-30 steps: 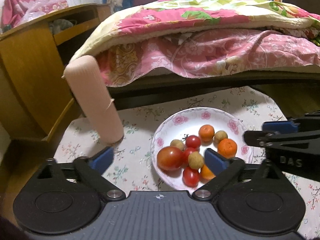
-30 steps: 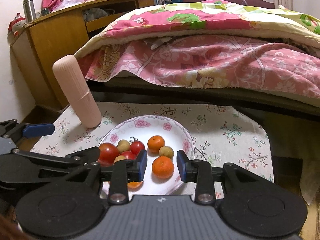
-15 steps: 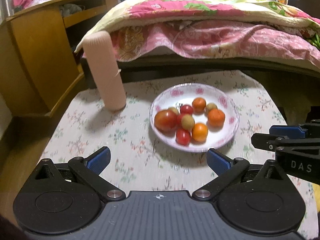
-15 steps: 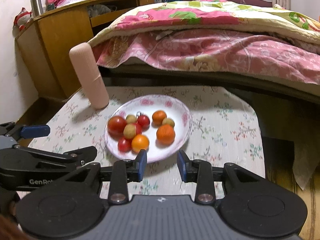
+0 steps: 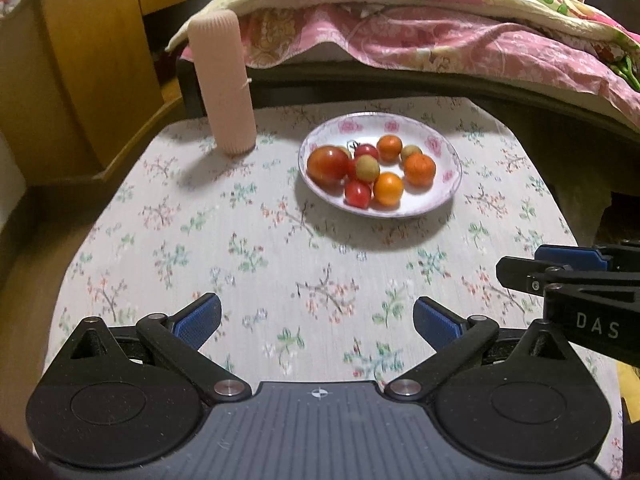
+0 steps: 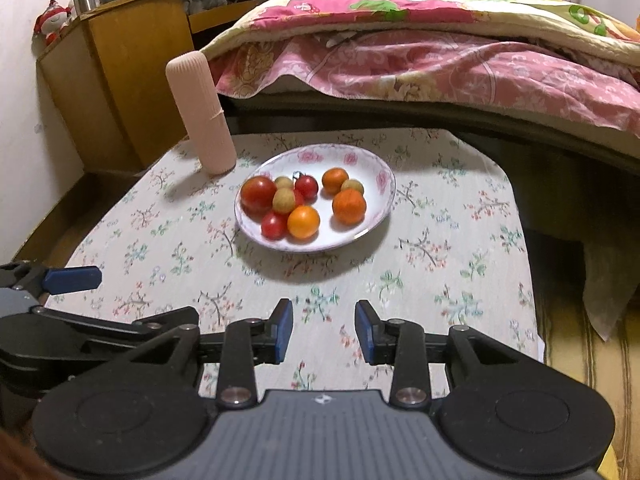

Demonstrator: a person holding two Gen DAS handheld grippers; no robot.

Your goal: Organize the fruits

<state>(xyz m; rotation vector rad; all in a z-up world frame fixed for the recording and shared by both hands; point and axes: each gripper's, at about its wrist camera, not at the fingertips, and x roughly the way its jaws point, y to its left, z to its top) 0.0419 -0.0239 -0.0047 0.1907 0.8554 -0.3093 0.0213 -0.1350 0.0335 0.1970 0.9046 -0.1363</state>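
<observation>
1. Bed [image 6: 400,48]: upper frame, quilt hanging over its near side; it stands close behind the counter's far edge.

2. Cabinet [image 6: 132,92]: upper left, wooden, beside the counter's left side.

3. Counter [image 5: 248,240]: floral cloth, filling mid frame. Rounded corners; the right edge drops to the floor. The wide near half is open room for moving.

4. Left tool [image 5: 317,320]: lower frame, jaws spread wide, holding nothing, low over the near counter and well apart from the plate.

5. Right tool [image 6: 323,332]: lower frame, jaws partly open with a narrow gap, holding nothing, also well short of the plate.

6. Roll [image 5: 224,84]: pink, ribbed, upright at upper left, near the plate but not touching it. It narrows any approach from the left.

7. Plate [image 5: 448,196]: white with a rose rim, centre frame towards the far edge.

8. Fruits, all on the plate:
- 1 large tomato [image 6: 258,193], left
- 2 small tomatoes [image 6: 274,225], a third part hidden
- 3 oranges [image 6: 349,206], spread from front to right
- 3 brown round fruits [image 6: 284,201], kind unclear

Progress, judged: every visible fruit lies on the plate and none on the cloth, so gathering looks finished or close to it. If sorting by kind is meant, that remains, since the kinds lie mixed.
</observation>
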